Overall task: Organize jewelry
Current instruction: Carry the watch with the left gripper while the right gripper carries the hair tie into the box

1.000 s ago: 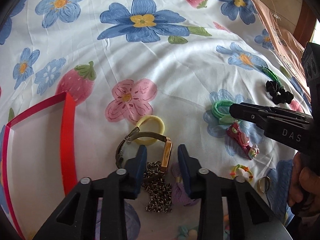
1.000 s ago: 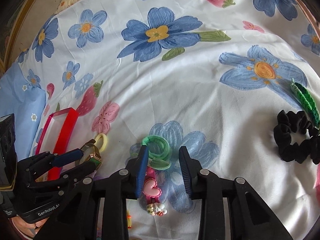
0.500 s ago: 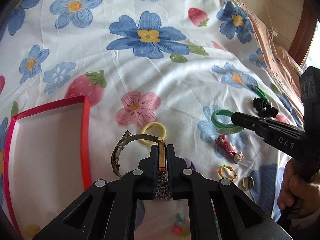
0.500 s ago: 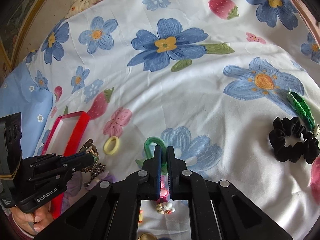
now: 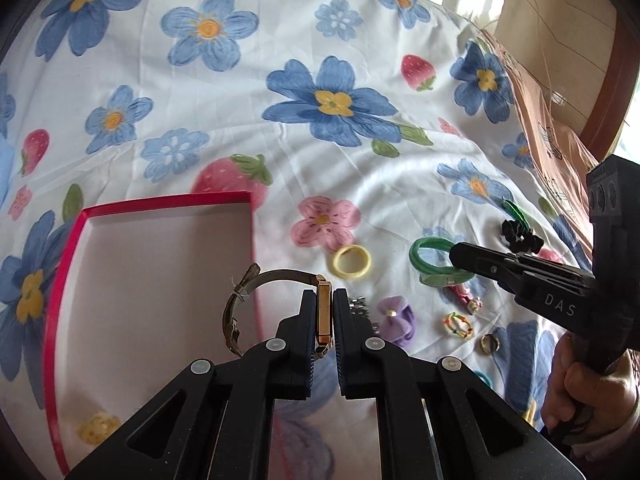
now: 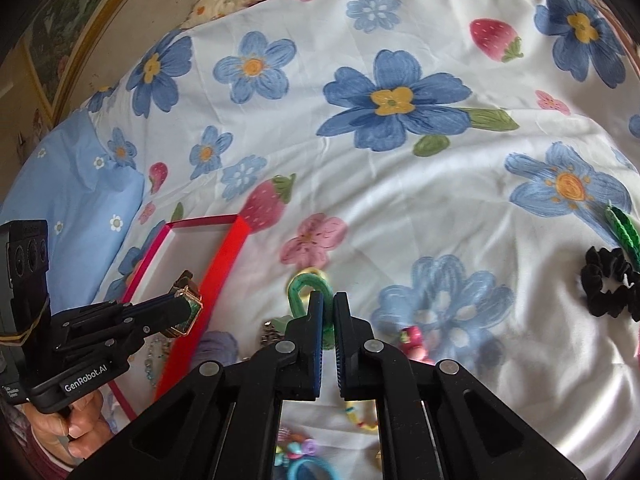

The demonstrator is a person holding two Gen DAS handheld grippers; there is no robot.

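Flowered bedsheet [image 5: 360, 184], wooden frame at right; left hand-held gripper [image 5: 324, 312] clamps watch [image 5: 323, 316]; right hand-held gripper [image 6: 328, 312] pinches green hair tie [image 6: 304, 286].

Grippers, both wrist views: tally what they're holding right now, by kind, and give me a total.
Watch: 1, clamped in the left gripper
Green hair tie: 1, pinched in the right gripper
Total: 2

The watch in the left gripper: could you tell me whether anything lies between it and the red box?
Nothing visible does. The watch, clamped in the left gripper, hangs at the red box near wall; its interior looks bare.
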